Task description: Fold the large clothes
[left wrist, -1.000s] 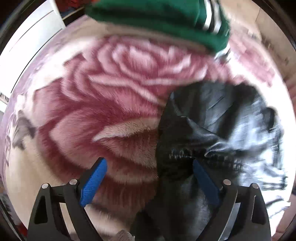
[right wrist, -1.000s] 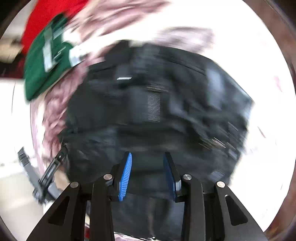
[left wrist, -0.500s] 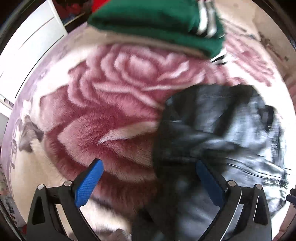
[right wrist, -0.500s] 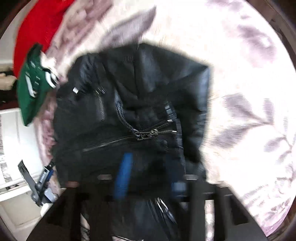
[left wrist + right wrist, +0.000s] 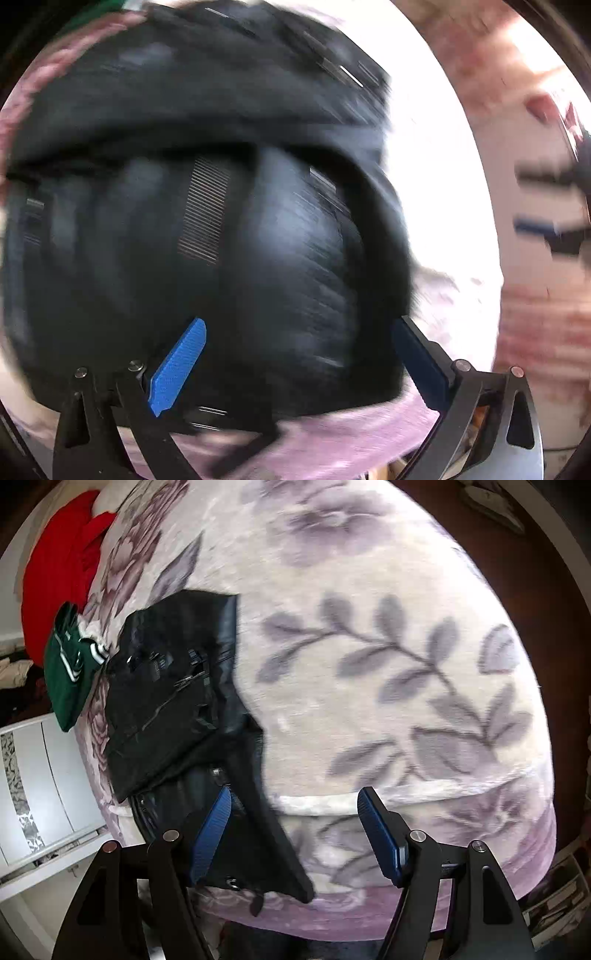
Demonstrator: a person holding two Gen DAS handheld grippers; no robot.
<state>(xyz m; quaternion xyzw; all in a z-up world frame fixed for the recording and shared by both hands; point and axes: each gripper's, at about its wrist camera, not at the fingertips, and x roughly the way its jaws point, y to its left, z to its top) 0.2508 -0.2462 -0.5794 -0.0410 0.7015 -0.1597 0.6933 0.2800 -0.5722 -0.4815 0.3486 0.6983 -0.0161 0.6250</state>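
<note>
The left hand-held gripper [image 5: 295,362] has its blue pads [image 5: 177,369] spread wide and grasps nothing; the black jacket [image 5: 207,221] fills the space ahead of and between the fingers, but the view is heavily blurred, so contact with the fabric cannot be told. The right hand-held gripper [image 5: 295,834] is also released, its two blue pads [image 5: 212,834] far apart. A dark flap of the jacket [image 5: 170,701] reaches down past the left pad and partly into the gap, while the right pad stands over bare blanket.

The jacket lies in a folded, roughly rectangular bundle on the left part of the bed, on a pale fleece blanket [image 5: 388,672] printed with grey leaves and purple roses. Its lower flap hangs toward the near edge of the bed. Just beside the jacket's far-left corner sits a folded green garment [image 5: 66,675] with white stripes, and beyond that a red garment [image 5: 55,572] near the far-left edge. A white cabinet [image 5: 40,782] stands close to the bed's left side.

To the right of the jacket the blanket is a broad open stretch reaching the bed's right and near edges, where dark flooring shows.
</note>
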